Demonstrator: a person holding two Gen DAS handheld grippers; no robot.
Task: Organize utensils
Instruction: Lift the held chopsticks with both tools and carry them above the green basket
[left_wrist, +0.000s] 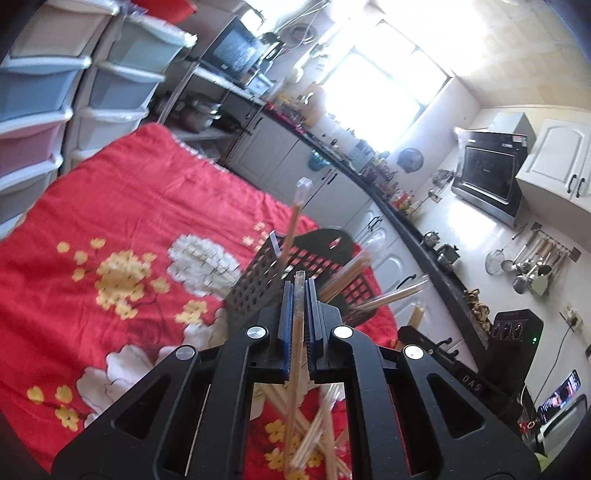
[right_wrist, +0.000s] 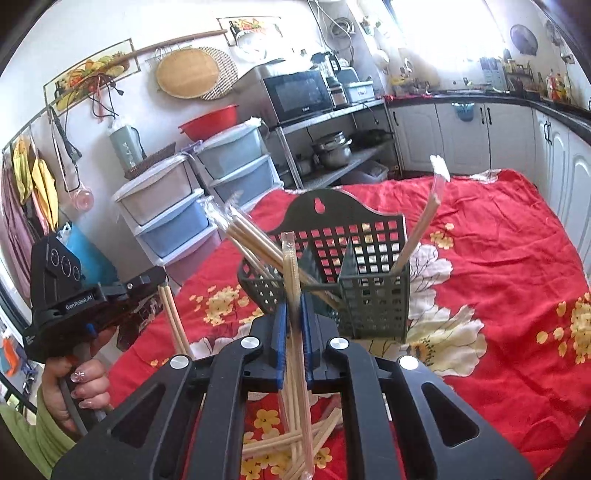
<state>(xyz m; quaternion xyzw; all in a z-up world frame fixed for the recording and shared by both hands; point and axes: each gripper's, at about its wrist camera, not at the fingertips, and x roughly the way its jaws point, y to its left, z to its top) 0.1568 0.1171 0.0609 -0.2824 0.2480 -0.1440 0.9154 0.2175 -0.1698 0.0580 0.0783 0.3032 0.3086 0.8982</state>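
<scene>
My left gripper (left_wrist: 300, 291) is shut on a pair of wrapped wooden chopsticks (left_wrist: 295, 354) that stands nearly upright between its blue pads. My right gripper (right_wrist: 292, 306) is likewise shut on a wrapped chopstick pair (right_wrist: 290, 266). Just beyond both stands a dark perforated utensil basket (right_wrist: 373, 310) (left_wrist: 255, 277). Its left compartment holds several wrapped chopsticks (right_wrist: 243, 229) that lean left, and its right compartment holds one pair (right_wrist: 417, 229). More chopsticks lie in a loose pile (right_wrist: 291, 439) (left_wrist: 317, 432) on the cloth under the grippers. In the right wrist view a hand holds the left gripper (right_wrist: 147, 295) at the left.
A red floral cloth (right_wrist: 498, 277) covers the table. Stacked plastic drawers (right_wrist: 177, 218) stand past its far left edge, with a metal rack and a microwave (right_wrist: 299, 92) behind them. White cabinets under a dark counter (right_wrist: 480, 99) run along the far and right sides.
</scene>
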